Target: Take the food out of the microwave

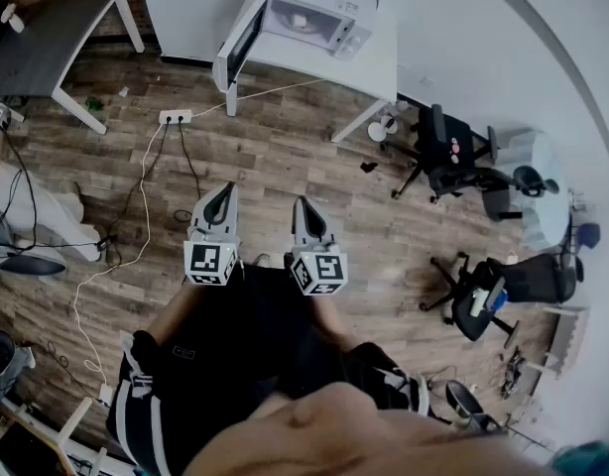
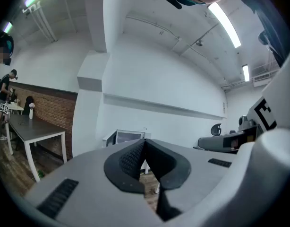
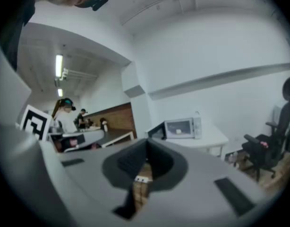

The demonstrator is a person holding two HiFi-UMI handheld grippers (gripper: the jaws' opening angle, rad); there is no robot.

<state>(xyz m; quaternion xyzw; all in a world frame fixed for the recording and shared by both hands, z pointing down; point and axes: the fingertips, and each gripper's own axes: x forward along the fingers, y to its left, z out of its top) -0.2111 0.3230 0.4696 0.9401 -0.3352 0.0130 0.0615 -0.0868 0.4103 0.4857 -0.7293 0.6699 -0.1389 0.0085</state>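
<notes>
The small pale food (image 1: 301,20) sits inside the white box-shaped microwave (image 1: 336,8), whose door hangs open, on the white bench (image 1: 384,62) at twelve o'clock, well apart from me. My left tongs (image 1: 225,191) and right tongs (image 1: 301,204) are both closed and empty. I should approach, spread one pair and reach in level.

Right gripper (image 3: 146,145) is pointing toward a microwave (image 3: 183,127), its jaws pressing together.
The microwave is sitting on a white tabletop (image 3: 208,139) well ahead, its door (image 3: 157,131) hanging open to the left, with small pale food (image 3: 176,131) showing inside. A black chair (image 3: 270,143) is standing at right, and people (image 3: 64,118) are standing far off at left.
</notes>
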